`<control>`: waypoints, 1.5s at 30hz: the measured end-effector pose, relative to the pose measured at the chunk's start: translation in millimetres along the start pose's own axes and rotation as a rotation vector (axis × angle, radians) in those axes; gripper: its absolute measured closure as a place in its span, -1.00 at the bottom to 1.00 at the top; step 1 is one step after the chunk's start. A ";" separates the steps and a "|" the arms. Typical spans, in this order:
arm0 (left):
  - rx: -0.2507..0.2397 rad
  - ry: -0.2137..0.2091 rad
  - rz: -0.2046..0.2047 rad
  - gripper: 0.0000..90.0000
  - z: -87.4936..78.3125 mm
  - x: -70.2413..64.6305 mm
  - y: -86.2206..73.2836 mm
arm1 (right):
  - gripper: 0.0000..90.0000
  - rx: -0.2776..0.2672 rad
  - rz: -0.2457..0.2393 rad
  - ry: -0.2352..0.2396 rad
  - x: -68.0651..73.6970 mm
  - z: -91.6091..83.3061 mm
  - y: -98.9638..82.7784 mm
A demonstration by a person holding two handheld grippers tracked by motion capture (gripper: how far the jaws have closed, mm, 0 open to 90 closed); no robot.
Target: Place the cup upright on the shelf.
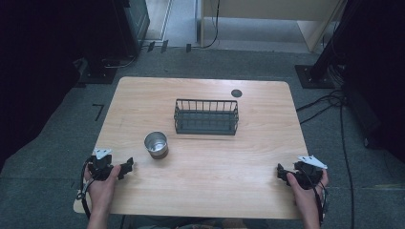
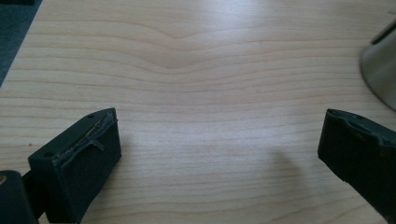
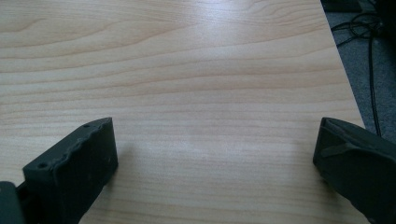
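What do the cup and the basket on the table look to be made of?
Cup: probably metal, likely steel, with a brushed silvery shine and bright rim highlights. Basket: seemingly dark coated wire, matte, with thin upright bars you can see through. Table: light wood-grain top, possibly laminate.

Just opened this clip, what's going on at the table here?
A person sits at a wooden table with a two-jaw gripper in each hand. The left gripper and the right gripper rest near the table's near corners, both open with nothing between the jaws. A metal cup stands upright just ahead of the left gripper, untouched. Farther back, near the middle, sits a dark wire basket. Nothing has been picked up yet.
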State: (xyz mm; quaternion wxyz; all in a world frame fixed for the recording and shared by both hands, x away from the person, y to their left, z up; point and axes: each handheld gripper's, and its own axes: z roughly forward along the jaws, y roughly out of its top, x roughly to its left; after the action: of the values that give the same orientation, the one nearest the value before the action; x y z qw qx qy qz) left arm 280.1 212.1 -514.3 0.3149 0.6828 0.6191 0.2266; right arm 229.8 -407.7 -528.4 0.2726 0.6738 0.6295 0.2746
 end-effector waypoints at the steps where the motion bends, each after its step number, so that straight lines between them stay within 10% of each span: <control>1: -0.001 -0.005 0.012 -1.00 -0.5 -2.4 -0.4 | -1.00 0.000 0.000 0.000 0.0 0.1 0.1; 45: -0.089 -0.166 0.146 -1.00 0.4 -79.8 20.4 | -1.00 0.001 0.004 -0.001 6.6 0.2 0.2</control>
State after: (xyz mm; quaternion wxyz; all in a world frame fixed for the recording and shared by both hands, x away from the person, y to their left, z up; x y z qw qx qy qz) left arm 284.3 132.5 -493.6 0.3777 0.7279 0.5288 0.2187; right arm 230.5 -401.2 -528.3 0.2719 0.6753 0.6282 0.2744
